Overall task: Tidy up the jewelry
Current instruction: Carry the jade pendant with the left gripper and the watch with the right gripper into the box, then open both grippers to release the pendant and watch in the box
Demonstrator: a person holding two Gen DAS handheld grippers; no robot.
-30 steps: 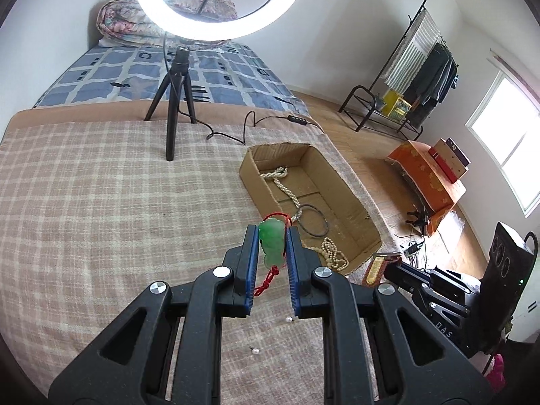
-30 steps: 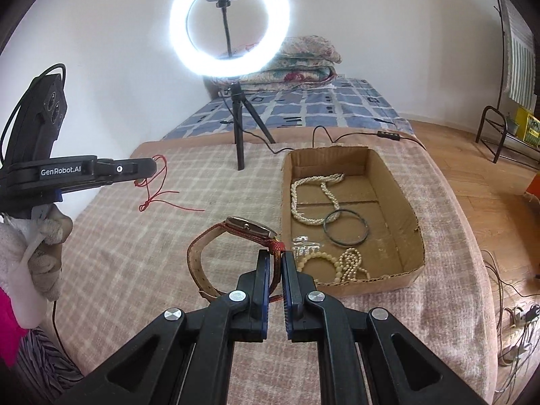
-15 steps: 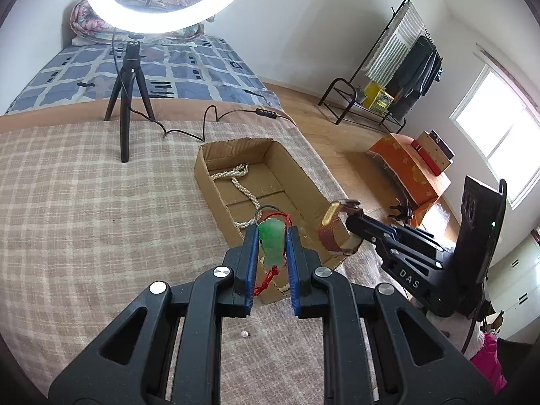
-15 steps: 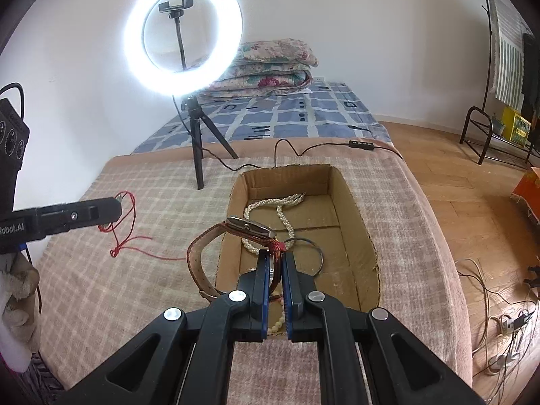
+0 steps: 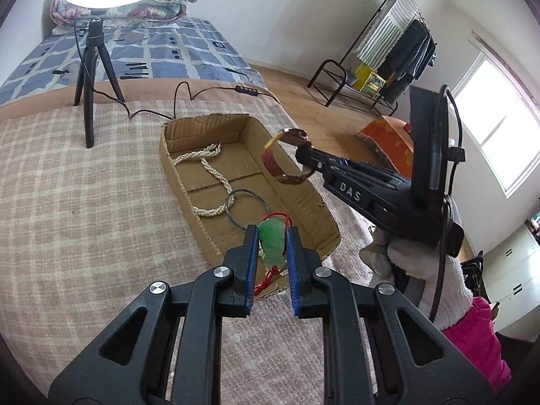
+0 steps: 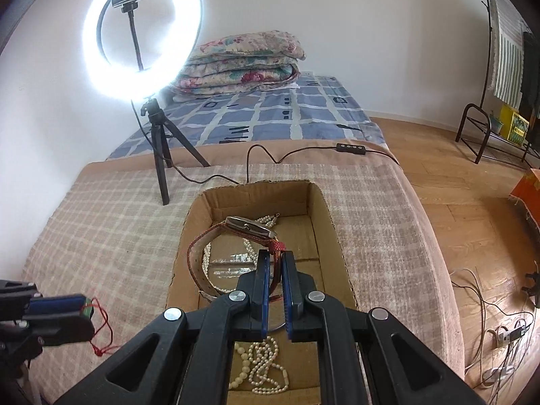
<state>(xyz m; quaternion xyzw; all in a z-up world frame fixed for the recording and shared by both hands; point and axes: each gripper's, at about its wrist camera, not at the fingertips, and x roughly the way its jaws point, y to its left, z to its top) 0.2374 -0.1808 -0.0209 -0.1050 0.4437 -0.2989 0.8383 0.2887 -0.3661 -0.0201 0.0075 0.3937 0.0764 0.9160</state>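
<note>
**Op A:** Since the cardboard box sits on the checked blanket toward its right edge, I've got both pieces over it so each can go straight in. Inside already: a long pearl necklace, a dark bangle, and a beaded bracelet at the near end.

**Op B:** What are you carrying?

**Op A:** My right gripper is clamped on the strap of the wristwatch, so the loop hangs free above the box's middle. My left gripper is pinched on the green jade pendant, its red cord dangling at the near wall.

**Op B:** Do the views differ?

**Op A:** Left camera shows the gloved hand behind the right tool. Right camera alone shows the bracelet and the ring light whole.
</note>
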